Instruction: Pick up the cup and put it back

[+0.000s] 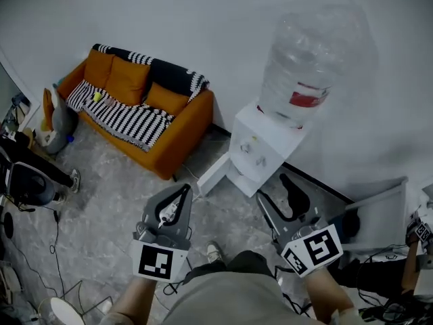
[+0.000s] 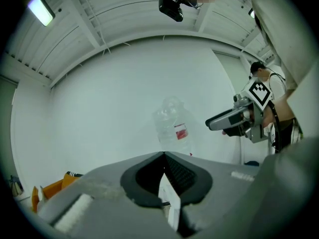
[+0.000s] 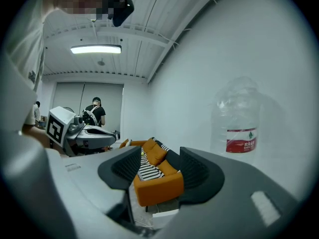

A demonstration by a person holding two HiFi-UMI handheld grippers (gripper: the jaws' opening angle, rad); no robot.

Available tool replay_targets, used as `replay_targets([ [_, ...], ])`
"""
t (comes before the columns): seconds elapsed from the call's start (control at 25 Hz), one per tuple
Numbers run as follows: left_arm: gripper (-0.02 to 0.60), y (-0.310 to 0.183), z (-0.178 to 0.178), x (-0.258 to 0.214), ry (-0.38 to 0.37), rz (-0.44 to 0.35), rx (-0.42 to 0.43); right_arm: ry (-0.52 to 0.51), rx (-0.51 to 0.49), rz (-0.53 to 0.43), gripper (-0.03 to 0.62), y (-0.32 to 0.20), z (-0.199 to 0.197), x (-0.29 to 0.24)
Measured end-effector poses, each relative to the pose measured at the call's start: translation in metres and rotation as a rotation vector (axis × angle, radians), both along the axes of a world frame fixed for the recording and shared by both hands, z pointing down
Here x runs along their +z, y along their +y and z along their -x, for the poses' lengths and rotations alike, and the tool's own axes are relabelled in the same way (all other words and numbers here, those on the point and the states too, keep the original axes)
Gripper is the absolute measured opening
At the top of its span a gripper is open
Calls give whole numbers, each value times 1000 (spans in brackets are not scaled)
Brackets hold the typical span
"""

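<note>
Tongs on the left (image 1: 184, 189) shut tip to tip on nothing, dark ribbed pads arched round a teardrop gap; right tongs (image 1: 272, 187) spread apart and empty, orange sofa (image 3: 154, 183) with striped throw framed between. Ahead, boxy white water dispenser (image 1: 260, 147) under a clear ribbed plastic bottle (image 1: 304, 66) with red label, on mottled grey floor (image 1: 115, 202). Cup not made out in any view.

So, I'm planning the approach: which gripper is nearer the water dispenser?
Right. In the head view the right gripper hangs just below the water dispenser, close to its front. The left gripper is farther off to its lower left, toward the orange sofa.
</note>
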State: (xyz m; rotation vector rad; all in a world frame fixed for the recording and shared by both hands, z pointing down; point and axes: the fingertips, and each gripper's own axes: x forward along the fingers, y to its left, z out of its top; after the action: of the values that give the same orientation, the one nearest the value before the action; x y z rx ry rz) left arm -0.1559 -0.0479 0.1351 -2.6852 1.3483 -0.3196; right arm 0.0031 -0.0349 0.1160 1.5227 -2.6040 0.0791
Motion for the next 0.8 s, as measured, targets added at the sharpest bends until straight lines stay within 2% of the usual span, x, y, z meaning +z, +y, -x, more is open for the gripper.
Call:
replay_targets([
  [0.48, 2, -33, 14, 16, 36, 45, -65, 1, -30, 27, 245, -44, 9, 19],
  [0.72, 2, -59, 6, 41, 28, 62, -93, -41, -34, 47, 247, -73, -2, 48],
  [0.8, 2, -70, 1, 57, 3, 52, -83, -63, -36, 60, 247, -85, -6, 67],
])
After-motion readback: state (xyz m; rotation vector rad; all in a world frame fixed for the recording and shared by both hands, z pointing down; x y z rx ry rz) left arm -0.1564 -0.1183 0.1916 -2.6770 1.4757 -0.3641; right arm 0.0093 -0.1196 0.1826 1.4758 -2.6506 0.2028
